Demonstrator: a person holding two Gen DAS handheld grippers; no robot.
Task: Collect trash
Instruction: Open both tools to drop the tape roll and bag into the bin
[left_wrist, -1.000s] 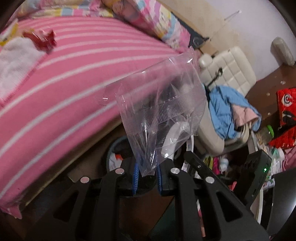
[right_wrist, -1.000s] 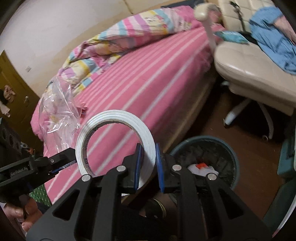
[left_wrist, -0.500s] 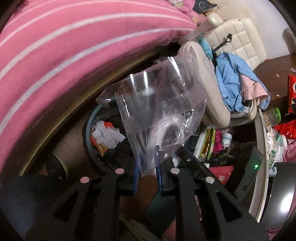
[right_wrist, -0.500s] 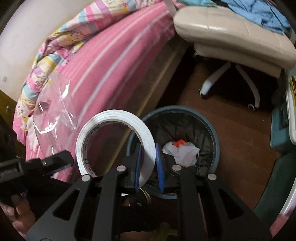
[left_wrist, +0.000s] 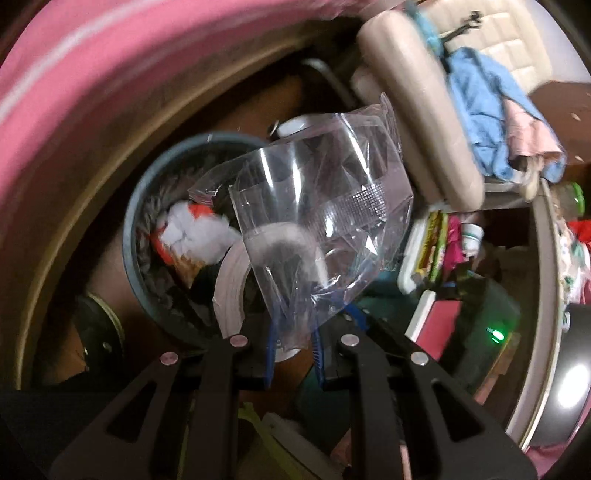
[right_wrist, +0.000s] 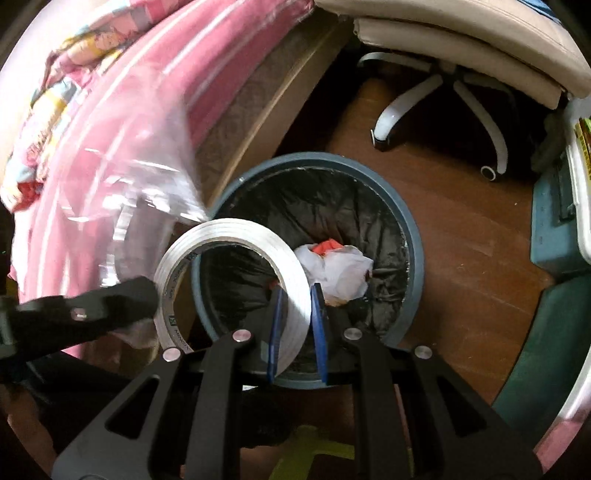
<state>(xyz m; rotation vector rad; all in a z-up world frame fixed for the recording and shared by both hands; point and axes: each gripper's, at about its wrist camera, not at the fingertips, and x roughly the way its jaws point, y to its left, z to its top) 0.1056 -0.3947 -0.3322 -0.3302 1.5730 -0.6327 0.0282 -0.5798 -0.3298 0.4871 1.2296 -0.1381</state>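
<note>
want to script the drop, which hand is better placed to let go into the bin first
Right, probably: its gripper holds the white tape roll over the round blue-rimmed bin, while the left gripper's clear plastic bag hangs near the rim.

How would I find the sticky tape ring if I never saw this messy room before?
Find the big pink striped bed, then the round blue-grey bin with a black liner on the brown wooden floor beside it. Over the bin's near edge, the right gripper pinches a white tape roll. It is the only hollow ring; the crumpled white trash in the bin is lumpy.
</note>
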